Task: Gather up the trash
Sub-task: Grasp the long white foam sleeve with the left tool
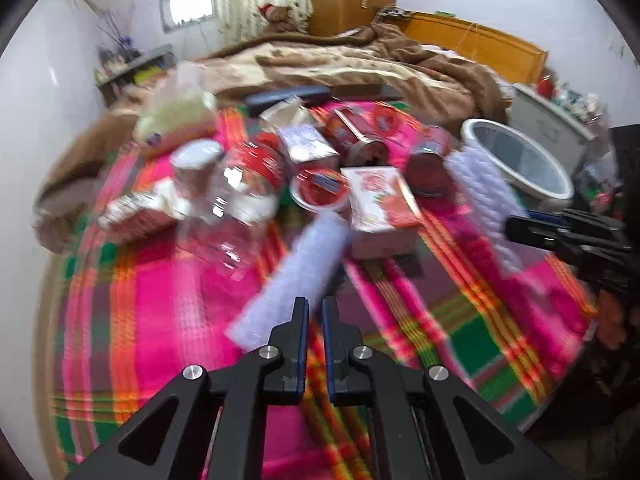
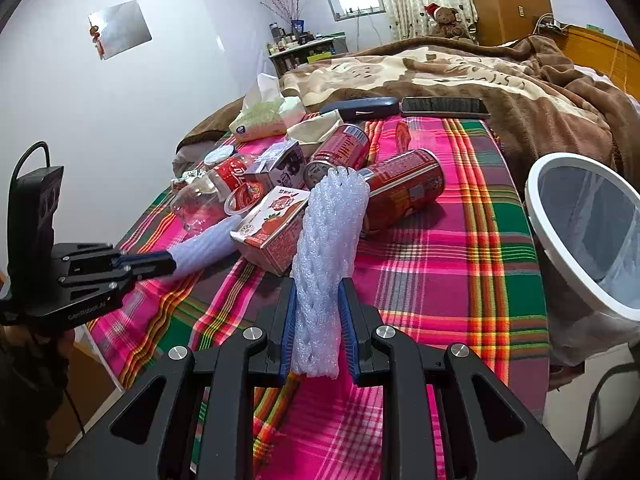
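The right gripper [image 2: 318, 312] has its jaws clamped on the lower end of a white foam net sleeve [image 2: 328, 248], which stands up between them and leans away over the plaid cloth [image 2: 460, 248] covering the bench. The left gripper [image 1: 316, 312] has its jaws drawn nearly together; in the right wrist view they pinch the near end of a second foam sleeve [image 2: 204, 246], whose far end lies against the strawberry drink carton [image 2: 276, 226]. The left wrist view is blurred, but there this second sleeve runs from the jaws up toward the same carton. Behind the carton sits a loose pile of trash: a clear plastic bottle [image 2: 196, 204] with a red label lying on its side, a small round cup with a red lid [image 2: 244, 198], a purple and white carton [image 2: 280, 164], and two red cans [image 2: 340, 152] tipped over, the nearer one [image 2: 404, 188] just behind the held sleeve. Farther back a pack of tissues [image 2: 262, 118] stands near a dark case [image 2: 360, 106] and a phone [image 2: 444, 106] at the edge of the cloth. To the right, beside the bench, stands a white-rimmed bin [image 2: 536, 216] with a clear liner. Beyond is a bed with a brown blanket [image 2: 460, 68] and a teddy bear [image 2: 446, 18] by the curtain.
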{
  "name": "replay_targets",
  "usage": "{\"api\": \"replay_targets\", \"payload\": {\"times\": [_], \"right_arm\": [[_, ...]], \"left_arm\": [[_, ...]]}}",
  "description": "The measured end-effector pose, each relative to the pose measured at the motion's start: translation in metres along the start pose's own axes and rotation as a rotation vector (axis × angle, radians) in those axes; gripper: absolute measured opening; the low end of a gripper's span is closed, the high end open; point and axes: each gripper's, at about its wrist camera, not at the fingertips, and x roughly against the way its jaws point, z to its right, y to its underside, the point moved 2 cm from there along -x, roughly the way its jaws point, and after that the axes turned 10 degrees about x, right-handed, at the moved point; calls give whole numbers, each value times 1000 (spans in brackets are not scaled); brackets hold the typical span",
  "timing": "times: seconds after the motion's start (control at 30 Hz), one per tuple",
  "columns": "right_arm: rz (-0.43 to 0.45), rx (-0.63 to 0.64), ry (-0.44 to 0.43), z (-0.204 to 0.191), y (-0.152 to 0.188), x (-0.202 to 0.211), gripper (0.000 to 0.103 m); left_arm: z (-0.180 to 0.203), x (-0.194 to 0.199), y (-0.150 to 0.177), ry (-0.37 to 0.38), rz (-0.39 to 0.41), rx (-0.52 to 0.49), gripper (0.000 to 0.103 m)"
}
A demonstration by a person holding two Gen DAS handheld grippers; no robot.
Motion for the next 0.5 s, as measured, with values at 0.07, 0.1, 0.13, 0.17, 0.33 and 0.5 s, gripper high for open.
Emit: {"api": "replay_targets", "payload": {"times": [0.07,0.1,0.13,0.17,0.33,0.5], "right_arm": [[1,-6,0,2,-1,0,22],[3,-7,1,3,0,1,22],[3,-8,2,4,-1,1,22],[1,-9,3,4,-1,0,22],[-4,-11,0,4,-2,-3,22],[-5,-2,-2,2,-1,-2,22]], "left_arm": [[-4,-2,-6,-34,4,13,12],[-5,-2,-9,-42,17,13,25],[-6,-3,-11,-36,23,6,37],[-6,-6,-12,-15,12,0,59],[-7,-33,-15,44,-72,-6,64],[-12,-46,-11,37,-107,24,36]]}}
